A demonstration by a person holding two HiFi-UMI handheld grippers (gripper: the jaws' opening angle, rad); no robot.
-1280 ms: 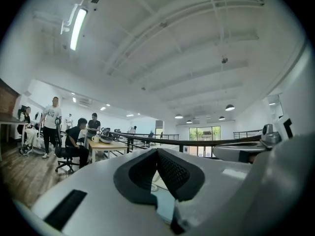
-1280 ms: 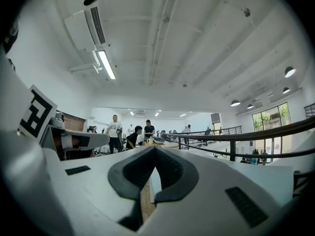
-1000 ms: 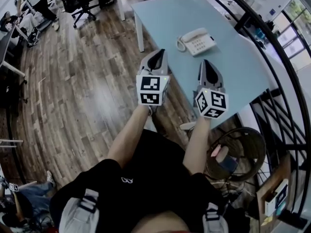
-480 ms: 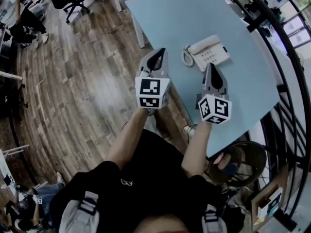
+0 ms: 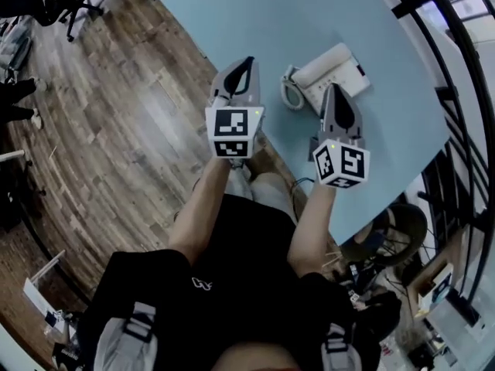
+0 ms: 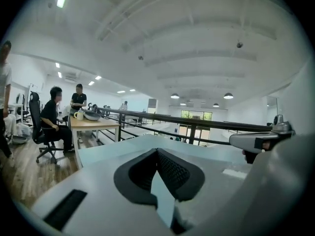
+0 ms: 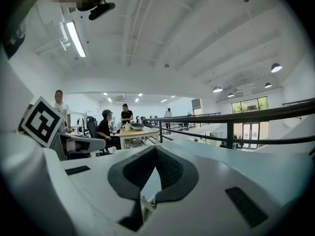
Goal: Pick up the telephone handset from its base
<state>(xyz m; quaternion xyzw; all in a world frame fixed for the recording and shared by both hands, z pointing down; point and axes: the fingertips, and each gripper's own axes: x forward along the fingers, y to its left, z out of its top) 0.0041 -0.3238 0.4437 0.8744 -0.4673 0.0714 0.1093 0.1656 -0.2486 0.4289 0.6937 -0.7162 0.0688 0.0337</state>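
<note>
A white telephone (image 5: 331, 78) sits on the light blue table (image 5: 255, 14), its handset (image 5: 325, 60) lying on the base and a coiled cord (image 5: 288, 93) at its left end. My right gripper (image 5: 338, 91) is shut and empty, its tip just short of the phone's near edge. My left gripper (image 5: 247, 61) is also shut and empty, over the table to the left of the phone and apart from it. In the left gripper view (image 6: 157, 151) and the right gripper view (image 7: 155, 148) the jaws meet at the tips and the phone is hidden behind them.
A black railing (image 5: 456, 122) curves round the table's far and right side. Wood floor (image 5: 116, 130) lies to the left, with an office chair (image 5: 73, 2) at the top left. People sit at a desk (image 6: 93, 124) further back. Bags lie under the table's right corner (image 5: 387, 238).
Both grippers have moved forward and a little down, out over the table. The right tip has come close to the phone; the left went from over the floor to over the table.
</note>
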